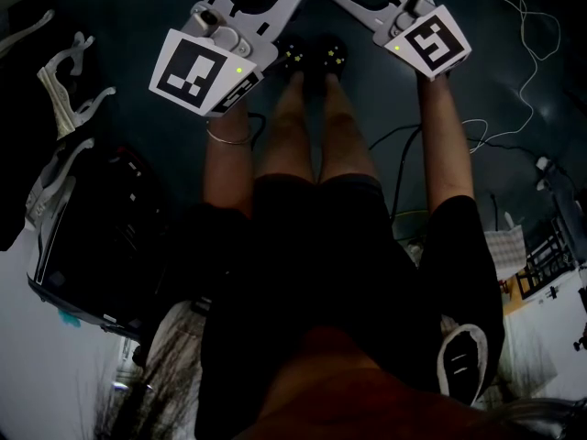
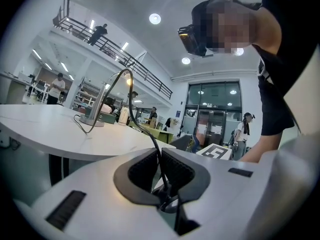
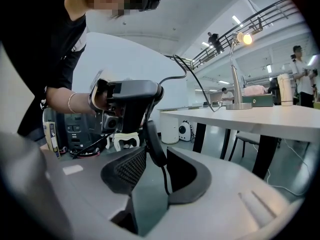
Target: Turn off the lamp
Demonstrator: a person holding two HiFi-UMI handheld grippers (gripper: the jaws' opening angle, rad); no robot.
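Observation:
The desk lamp point(image 3: 235, 74) stands lit on a white table point(image 3: 270, 119) at the right of the right gripper view. In the left gripper view the lamp point(image 2: 107, 101) is at the left, and its black cable point(image 2: 137, 121) loops down from it. My left gripper point(image 2: 157, 166) is shut on that cable, which runs down through the narrow gap between its pads. The cable's black inline switch point(image 3: 154, 144) hangs between the jaws of my right gripper point(image 3: 157, 166), whose pads stand wide apart and do not press on it. In the head view both marker cubes point(image 1: 206, 70) point(image 1: 428, 42) show above my legs.
A black case point(image 1: 92, 236) and white gripper-like tools point(image 1: 69, 90) lie on the dark floor at my left. Loose white wires point(image 1: 523, 90) trail at the right. My shoes point(image 1: 312, 58) are below the grippers. People point(image 2: 242, 134) stand far off in the hall.

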